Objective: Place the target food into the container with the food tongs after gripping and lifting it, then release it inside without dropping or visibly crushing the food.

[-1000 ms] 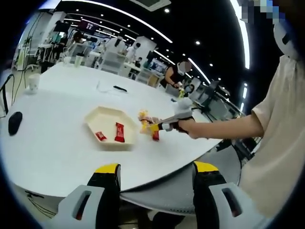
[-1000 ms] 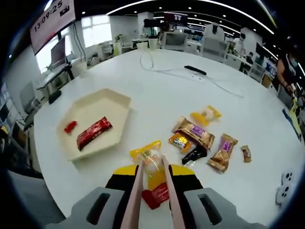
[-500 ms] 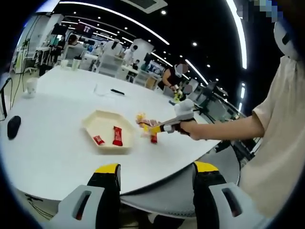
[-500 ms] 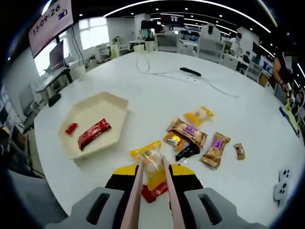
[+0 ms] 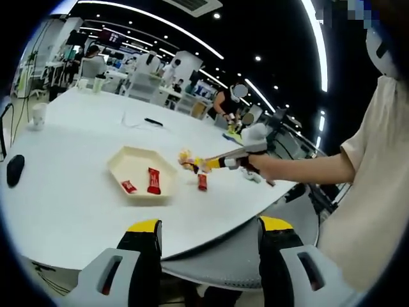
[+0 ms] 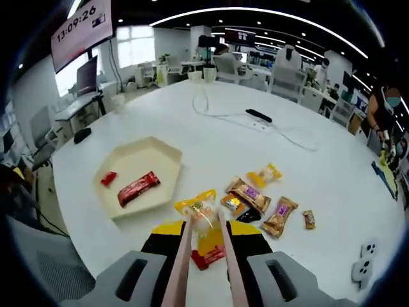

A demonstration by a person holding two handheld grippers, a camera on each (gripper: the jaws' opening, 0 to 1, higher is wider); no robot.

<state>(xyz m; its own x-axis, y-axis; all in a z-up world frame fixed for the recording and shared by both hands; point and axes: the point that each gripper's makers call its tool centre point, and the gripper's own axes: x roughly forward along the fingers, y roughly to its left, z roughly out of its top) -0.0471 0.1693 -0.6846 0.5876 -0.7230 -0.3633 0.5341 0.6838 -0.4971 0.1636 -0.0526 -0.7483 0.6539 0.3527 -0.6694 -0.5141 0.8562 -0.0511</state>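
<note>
Above the round white desk the right gripper held a pair of pale pink food tongs, its jaws squeezed onto the handles. Pinched between the tong tips hung a yellow-wrapped snack packet, lifted clear of the desk, presumably so it could be carried across. A cream hexagonal tray, already holding a red wrapped bar and a small red sweet, lay just to one side. Several loose wrapped snacks waited nearby. Back from the desk edge, the left gripper stood idle, jaws wide apart, holding nothing.
</note>
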